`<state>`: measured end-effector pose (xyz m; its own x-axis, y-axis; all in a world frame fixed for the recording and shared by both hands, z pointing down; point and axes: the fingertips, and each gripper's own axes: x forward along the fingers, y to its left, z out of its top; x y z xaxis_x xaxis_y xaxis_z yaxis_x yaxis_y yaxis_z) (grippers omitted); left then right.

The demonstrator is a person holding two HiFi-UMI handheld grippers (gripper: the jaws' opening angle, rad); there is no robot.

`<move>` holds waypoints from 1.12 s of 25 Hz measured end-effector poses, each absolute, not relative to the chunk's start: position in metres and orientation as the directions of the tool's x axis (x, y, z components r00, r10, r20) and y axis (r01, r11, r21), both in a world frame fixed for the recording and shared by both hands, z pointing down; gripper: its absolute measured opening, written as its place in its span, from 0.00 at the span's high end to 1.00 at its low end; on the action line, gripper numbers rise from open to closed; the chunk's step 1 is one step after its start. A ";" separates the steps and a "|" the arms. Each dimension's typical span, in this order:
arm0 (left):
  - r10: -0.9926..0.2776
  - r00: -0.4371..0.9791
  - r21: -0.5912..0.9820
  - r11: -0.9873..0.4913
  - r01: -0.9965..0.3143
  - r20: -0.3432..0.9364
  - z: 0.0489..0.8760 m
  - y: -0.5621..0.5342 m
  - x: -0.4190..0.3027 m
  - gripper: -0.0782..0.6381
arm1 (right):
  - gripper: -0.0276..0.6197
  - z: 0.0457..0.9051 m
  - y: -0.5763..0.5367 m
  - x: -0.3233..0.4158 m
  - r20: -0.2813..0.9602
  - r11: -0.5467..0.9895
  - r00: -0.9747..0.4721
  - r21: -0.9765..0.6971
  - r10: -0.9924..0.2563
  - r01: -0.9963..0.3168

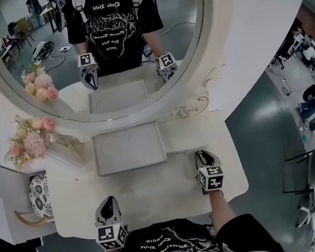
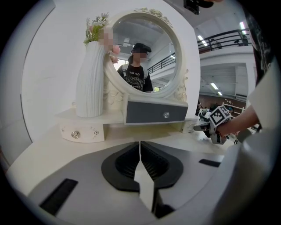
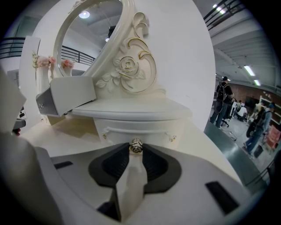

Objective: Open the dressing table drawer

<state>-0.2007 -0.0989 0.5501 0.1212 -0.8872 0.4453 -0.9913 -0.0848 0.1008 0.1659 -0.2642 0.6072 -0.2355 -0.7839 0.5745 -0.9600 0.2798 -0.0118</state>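
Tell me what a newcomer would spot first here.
The big round mirror fills the back of the dressing table. Below it the grey centre drawer stands pulled out, and at its right the right gripper is clamped on the knob of the small white drawer.

White bench (image 1: 152, 189), lower centre of frame. Along its back edge: a low shelf (image 1: 194, 133) at right, a grey box (image 1: 129, 147) at centre, a vase (image 1: 61, 153) at left, a round mirror (image 1: 99, 51) filling the upper frame.
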 end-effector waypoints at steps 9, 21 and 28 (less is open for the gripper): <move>-0.886 0.123 0.105 -0.084 -0.991 0.447 0.552 -0.097 -0.201 0.86 | 0.80 0.607 -0.262 0.166 0.575 0.268 -0.227 -0.014 -0.786 -0.963; -0.884 0.123 0.104 -0.085 -0.991 0.452 0.554 -0.095 -0.203 0.86 | 0.80 0.607 -0.259 0.165 0.575 0.265 -0.226 -0.016 -0.786 -0.964; -0.885 0.127 0.109 -0.087 -0.990 0.448 0.554 -0.096 -0.202 0.86 | 0.80 0.607 -0.256 0.167 0.578 0.265 -0.223 -0.012 -0.785 -0.964</move>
